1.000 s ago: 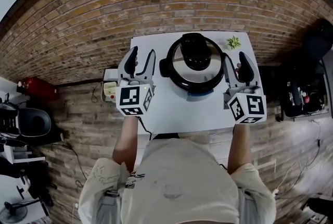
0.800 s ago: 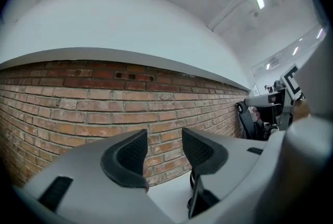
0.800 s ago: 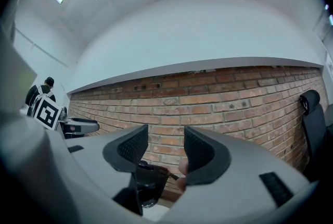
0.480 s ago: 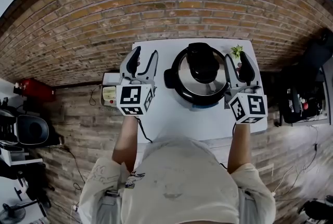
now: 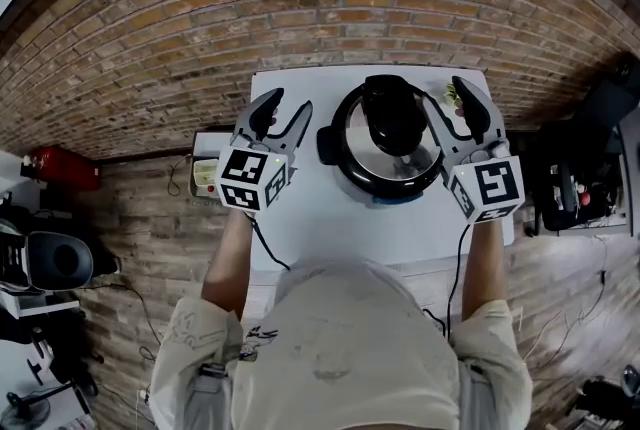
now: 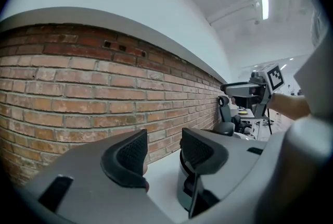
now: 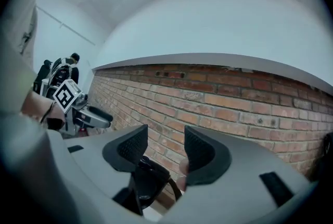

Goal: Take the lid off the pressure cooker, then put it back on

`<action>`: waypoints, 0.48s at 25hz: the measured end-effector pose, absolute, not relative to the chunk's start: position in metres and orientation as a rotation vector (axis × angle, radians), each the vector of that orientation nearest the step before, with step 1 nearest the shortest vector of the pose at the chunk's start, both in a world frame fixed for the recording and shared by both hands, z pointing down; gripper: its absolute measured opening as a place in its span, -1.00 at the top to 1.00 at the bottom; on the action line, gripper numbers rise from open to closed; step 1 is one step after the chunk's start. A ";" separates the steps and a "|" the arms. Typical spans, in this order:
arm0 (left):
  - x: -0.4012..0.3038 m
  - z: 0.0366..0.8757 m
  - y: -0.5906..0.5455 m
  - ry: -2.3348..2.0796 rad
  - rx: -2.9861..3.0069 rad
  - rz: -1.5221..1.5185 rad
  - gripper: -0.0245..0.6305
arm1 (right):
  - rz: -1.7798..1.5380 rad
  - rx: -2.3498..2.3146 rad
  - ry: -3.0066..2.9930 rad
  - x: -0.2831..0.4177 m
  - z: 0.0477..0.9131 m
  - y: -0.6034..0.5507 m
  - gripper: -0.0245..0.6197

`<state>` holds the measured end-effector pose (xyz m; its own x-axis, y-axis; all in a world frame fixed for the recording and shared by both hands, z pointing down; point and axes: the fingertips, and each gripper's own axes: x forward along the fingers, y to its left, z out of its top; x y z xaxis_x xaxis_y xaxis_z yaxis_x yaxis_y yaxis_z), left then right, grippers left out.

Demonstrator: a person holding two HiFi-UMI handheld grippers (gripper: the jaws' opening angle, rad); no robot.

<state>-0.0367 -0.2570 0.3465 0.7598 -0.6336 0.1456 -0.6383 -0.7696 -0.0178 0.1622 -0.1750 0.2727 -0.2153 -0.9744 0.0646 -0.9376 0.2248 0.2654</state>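
A: Fingers first. L?
B: On the left gripper [image 6: 163, 144] the pads [image 6: 130, 154] stand apart, approx mid gap, nothing btw them, so it's holding zero. Just past its right-hand finger you see the pressure cooker [image 6: 182, 189] wall, close but not touching afaict.
A: And R?
B: Same deal on the right gripper [image 7: 165, 138]: jaws about half open, pads bare. A black bit of the cooker shows low in the gap. Can't tell which part, and the pads aren't pressing it.
A: Where's the cooker itself?
B: Middle of the white table [image 5: 320, 218], whose far edge is by the brick wall [image 6: 78, 92]. The lid [image 5: 352, 133] is on, w/ the black lid handle [image 5: 393, 111] on top. L gripper sits just beside the side handle [image 5: 326, 140], R one just beside the opp rim. A small green plant [image 5: 452, 94] is right by the R fingers.
A: Step in hand, imo?
B: Lining up for the take-off. Nothing's gripped yet, so I'd say the task is at its start.
A: How to do it well?
B: One gripper braces the side handle so the pot can't spin. The other closes square on the lid handle w/ full pad contact, not tips. It prob needs a twist to unlock first, so no yanking. Then lift straight up, keep the lid level, and mind the plant.
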 end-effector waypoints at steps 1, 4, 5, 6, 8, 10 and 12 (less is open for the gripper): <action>-0.035 0.351 -0.256 -1.010 2.911 0.240 0.24 | -0.259 1.737 -2.279 0.156 0.274 -0.177 0.20; -0.032 0.364 -0.254 -0.877 2.871 0.266 0.24 | -0.270 1.480 -2.283 0.135 0.282 -0.182 0.19; -0.032 0.368 -0.254 -0.835 2.849 0.264 0.24 | -0.276 1.411 -2.293 0.129 0.283 -0.184 0.19; -0.031 0.372 -0.253 -0.795 2.825 0.261 0.24 | -0.281 1.350 -2.304 0.123 0.283 -0.186 0.19; -0.031 0.380 -0.253 -0.720 2.773 0.253 0.24 | -0.273 1.225 -2.300 0.113 0.286 -0.189 0.19; -0.031 0.388 -0.252 -0.652 2.718 0.246 0.24 | -0.237 1.079 -2.275 0.104 0.294 -0.189 0.19; -0.031 0.396 -0.250 -0.590 2.659 0.240 0.24 | -0.188 0.927 -2.238 0.096 0.307 -0.185 0.19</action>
